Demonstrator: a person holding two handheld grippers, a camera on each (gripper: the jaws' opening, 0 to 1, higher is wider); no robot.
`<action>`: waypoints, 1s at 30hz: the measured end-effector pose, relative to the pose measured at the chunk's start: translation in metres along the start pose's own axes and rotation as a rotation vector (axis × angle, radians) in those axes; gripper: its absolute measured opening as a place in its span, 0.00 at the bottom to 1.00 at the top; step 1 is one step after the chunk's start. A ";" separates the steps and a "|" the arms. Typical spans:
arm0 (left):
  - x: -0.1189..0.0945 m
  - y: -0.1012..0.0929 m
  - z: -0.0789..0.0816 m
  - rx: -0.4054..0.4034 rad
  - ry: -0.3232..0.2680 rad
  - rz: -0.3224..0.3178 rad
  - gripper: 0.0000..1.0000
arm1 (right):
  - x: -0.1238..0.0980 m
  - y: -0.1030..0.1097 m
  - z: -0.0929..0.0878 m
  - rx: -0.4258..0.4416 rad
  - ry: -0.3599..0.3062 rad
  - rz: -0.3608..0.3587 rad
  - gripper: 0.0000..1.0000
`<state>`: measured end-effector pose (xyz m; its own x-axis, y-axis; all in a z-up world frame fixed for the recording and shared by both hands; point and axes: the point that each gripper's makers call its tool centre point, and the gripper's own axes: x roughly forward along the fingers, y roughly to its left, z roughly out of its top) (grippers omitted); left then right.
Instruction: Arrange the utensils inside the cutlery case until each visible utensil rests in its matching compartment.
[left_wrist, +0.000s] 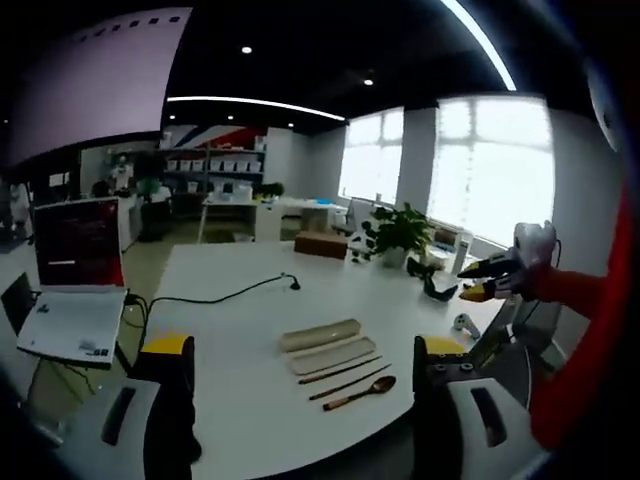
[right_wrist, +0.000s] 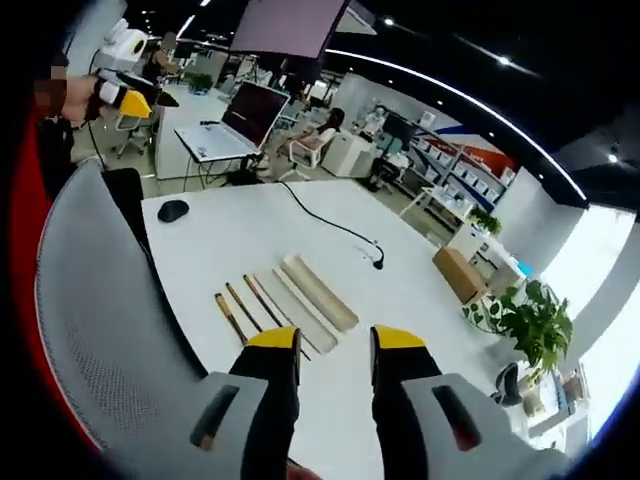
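— What do you have on the tabletop (left_wrist: 240, 390)?

— From the left gripper view, I see the cutlery case (left_wrist: 320, 334) lying as a pale beige strip, with its lid (left_wrist: 332, 355), a second pale strip, just beside it. Nearer me lie a dark brown stick (left_wrist: 338, 370), which I take for chopsticks, and a brown spoon (left_wrist: 358, 392), bowl pointing right.

— Count them for me.

— Two pale case pieces, one spoon. In the right gripper view the case (right_wrist: 318, 292) and lid (right_wrist: 304, 310) lie side by side, with three thin dark utensils (right_wrist: 246, 306) beside them; I cannot tell which is which there.

— All outside the case?

— Yes, beside it, on the bare white tabletop, none in a compartment.

— And the tongs?

— My left tongs (left_wrist: 304, 355) stand released, jaws wide apart, holding nothing. My right tongs (right_wrist: 334, 345) are parted too, with a narrower gap, empty, above the tabletop edge.

— Anything else?

— One laptop (left_wrist: 75, 270), one black cable (left_wrist: 215, 296), one potted plant (left_wrist: 398, 234), one black mouse (right_wrist: 173, 210).
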<state>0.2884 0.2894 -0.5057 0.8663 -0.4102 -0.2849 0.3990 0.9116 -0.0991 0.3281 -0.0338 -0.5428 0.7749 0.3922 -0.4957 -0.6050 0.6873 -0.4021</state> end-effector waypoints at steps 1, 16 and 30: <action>-0.001 0.001 0.000 -0.001 -0.002 0.003 0.93 | 0.001 0.001 0.002 -0.005 -0.002 0.003 0.26; -0.006 -0.007 -0.005 -0.017 -0.024 -0.005 0.94 | 0.021 0.013 0.012 -0.087 0.029 0.069 0.33; -0.009 -0.007 -0.008 -0.063 -0.038 0.025 0.99 | 0.037 0.024 0.024 -0.069 -0.004 0.138 0.36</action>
<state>0.2753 0.2869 -0.5104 0.8871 -0.3866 -0.2522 0.3581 0.9212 -0.1522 0.3467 0.0122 -0.5528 0.6839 0.4826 -0.5472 -0.7171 0.5828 -0.3822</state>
